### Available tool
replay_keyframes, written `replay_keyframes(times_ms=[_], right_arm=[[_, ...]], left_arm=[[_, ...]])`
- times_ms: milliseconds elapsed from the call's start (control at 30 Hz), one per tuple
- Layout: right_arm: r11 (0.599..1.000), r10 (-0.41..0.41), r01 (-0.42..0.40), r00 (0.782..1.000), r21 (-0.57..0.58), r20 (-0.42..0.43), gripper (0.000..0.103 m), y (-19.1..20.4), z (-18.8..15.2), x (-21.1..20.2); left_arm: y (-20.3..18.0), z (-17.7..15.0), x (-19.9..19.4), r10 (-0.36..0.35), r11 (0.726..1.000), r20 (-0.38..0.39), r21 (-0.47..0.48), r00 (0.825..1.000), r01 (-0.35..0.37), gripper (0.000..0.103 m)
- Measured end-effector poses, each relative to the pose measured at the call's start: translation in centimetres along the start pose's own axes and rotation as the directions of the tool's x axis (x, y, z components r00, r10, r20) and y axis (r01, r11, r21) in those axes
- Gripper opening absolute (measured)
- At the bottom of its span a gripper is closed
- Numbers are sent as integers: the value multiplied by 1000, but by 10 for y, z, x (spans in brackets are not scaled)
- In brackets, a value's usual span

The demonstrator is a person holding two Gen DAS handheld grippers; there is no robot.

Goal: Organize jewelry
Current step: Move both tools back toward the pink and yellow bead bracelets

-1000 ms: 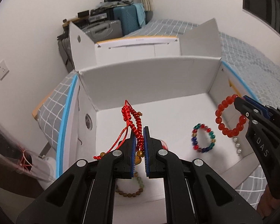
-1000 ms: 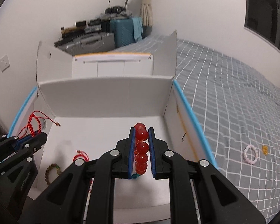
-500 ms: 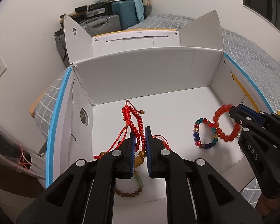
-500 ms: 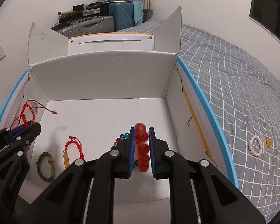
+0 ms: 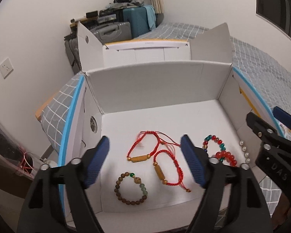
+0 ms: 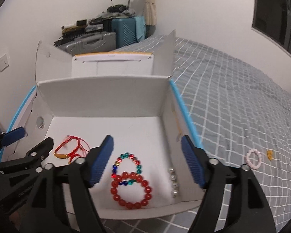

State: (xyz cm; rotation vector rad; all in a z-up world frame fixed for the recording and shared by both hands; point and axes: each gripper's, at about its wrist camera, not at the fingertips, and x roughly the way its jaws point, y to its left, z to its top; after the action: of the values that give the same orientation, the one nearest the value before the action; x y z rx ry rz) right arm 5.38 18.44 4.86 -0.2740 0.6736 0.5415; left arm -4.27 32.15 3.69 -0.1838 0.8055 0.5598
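A white open box (image 5: 155, 85) (image 6: 106, 93) lies on the bed. Inside it lie two red cord bracelets (image 5: 145, 149) (image 5: 168, 167), a brown bead bracelet (image 5: 131, 188), a multicolour bead bracelet (image 6: 127, 167), a red bead bracelet (image 6: 131, 190) overlapping it, and a row of pearl beads (image 6: 173, 182). My left gripper (image 5: 145, 161) is open and empty above the cord bracelets. My right gripper (image 6: 147, 161) is open and empty above the bead bracelets. Each gripper shows at the edge of the other's view.
A pink bead bracelet (image 6: 254, 159) and a small yellow piece (image 6: 269, 154) lie on the grey checked bedspread (image 6: 242, 97) right of the box. Suitcases (image 6: 106, 36) are piled by the far wall. The box's flaps stand up at the back.
Both grippers have opened. The left let go of the red cord bracelet and the right let go of the red bead bracelet; both now lie on the box floor.
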Motion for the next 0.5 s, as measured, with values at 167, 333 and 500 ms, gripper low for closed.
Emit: replay_keyframes(times_ms=[167, 333, 500], right_arm=[[997, -61, 58, 997, 52, 50, 92, -35, 7, -20], [990, -124, 119, 990, 71, 71, 95, -72, 9, -36], [978, -191, 183, 979, 98, 74, 95, -115, 3, -46]], left_arm=[[-13, 3, -15, -17, 1000, 47, 10, 999, 16, 94], [-43, 7, -30, -59, 997, 90, 49, 994, 55, 97], [-83, 9, -41, -114, 991, 110, 85, 987, 105, 97]])
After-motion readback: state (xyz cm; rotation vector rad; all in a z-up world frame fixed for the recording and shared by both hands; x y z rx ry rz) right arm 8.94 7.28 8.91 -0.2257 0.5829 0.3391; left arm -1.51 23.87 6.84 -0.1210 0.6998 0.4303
